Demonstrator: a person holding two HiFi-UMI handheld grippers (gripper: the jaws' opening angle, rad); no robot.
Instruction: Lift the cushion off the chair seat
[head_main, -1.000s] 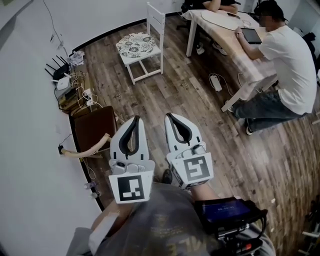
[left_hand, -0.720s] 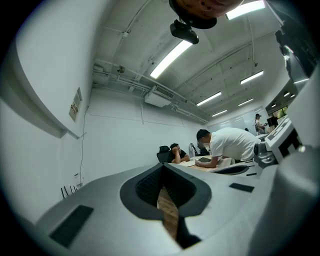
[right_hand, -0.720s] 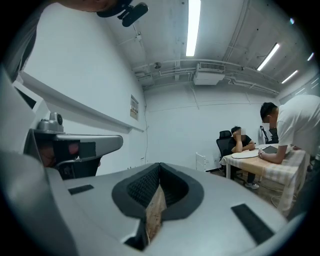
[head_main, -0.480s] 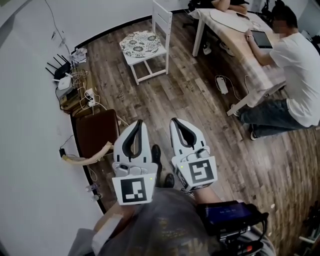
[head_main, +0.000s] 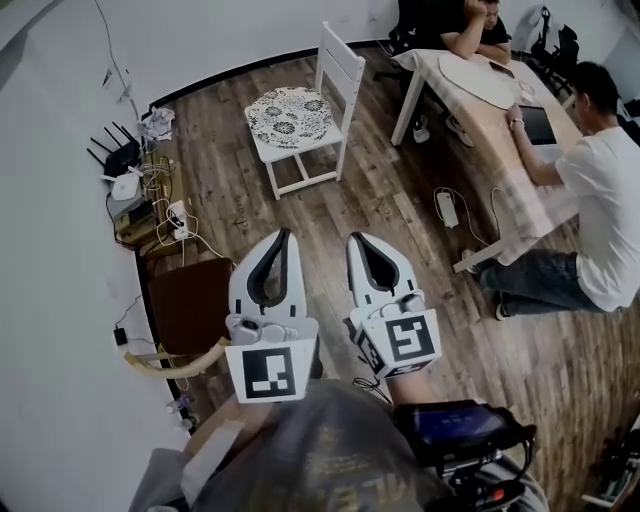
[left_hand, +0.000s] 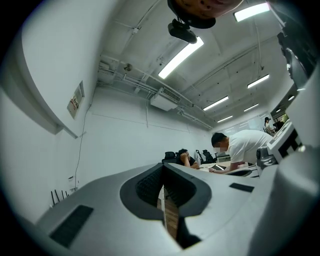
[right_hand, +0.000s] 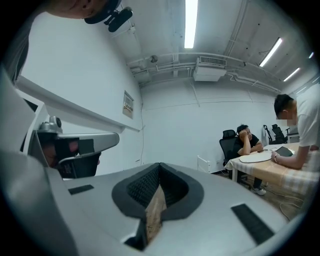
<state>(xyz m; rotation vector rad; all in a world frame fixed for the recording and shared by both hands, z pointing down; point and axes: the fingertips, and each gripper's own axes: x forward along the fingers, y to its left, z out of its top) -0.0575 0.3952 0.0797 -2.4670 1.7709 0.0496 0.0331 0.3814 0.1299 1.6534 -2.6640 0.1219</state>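
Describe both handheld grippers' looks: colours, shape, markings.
Left gripper and right gripper match: white shells, black ribbed pads lining curved jaws. Each carries a cube with black-and-white square markers. A dark, bluish-screened device rides the right forearm.

Cushion (head_main: 290, 113): roundish, pale with a dark floral print, lying flat on the seat and covering nearly all of it. Chair (head_main: 341, 68): white, slatted back, standing upright on the plank floor (head_main: 380, 215), with the backrest at the cushion's right in the head view.
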